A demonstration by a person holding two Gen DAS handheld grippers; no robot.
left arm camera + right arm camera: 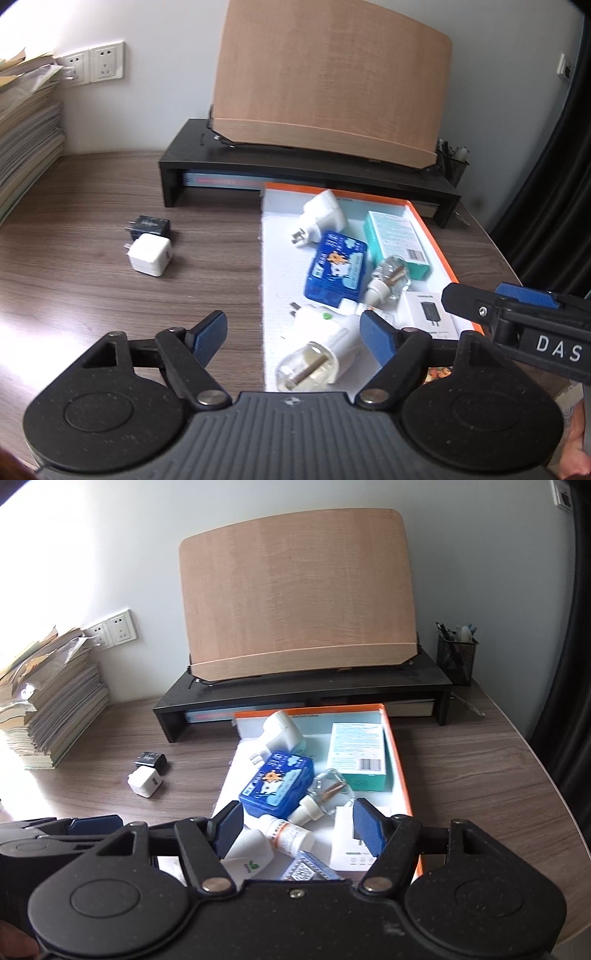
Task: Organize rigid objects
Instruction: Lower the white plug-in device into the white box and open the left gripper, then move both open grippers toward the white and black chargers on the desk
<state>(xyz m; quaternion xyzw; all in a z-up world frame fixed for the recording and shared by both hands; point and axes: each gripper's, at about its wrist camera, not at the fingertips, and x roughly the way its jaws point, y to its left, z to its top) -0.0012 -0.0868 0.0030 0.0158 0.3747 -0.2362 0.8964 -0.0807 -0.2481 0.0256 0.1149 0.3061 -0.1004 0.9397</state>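
Orange-rimmed white cardboard tray point(392, 738) on brown wood-grain desk point(92, 258) crowded; blue plastic case point(279, 788) heaped on clear glass bottles point(325, 794) — careless reach likely topples heap.

Left gripper point(293, 338), right gripper point(297, 825): fingers spread, grasping nothing, above tray's near end.

White cube charger point(150, 254), black charger point(149, 226) outside tray, touching — grabbing one may drag other.

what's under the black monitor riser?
Under the black monitor riser, the left part shows a flat light-blue box with a red stripe, the right end a pale book-like edge. The orange-rimmed tray hides the middle; anything deeper is in shadow.
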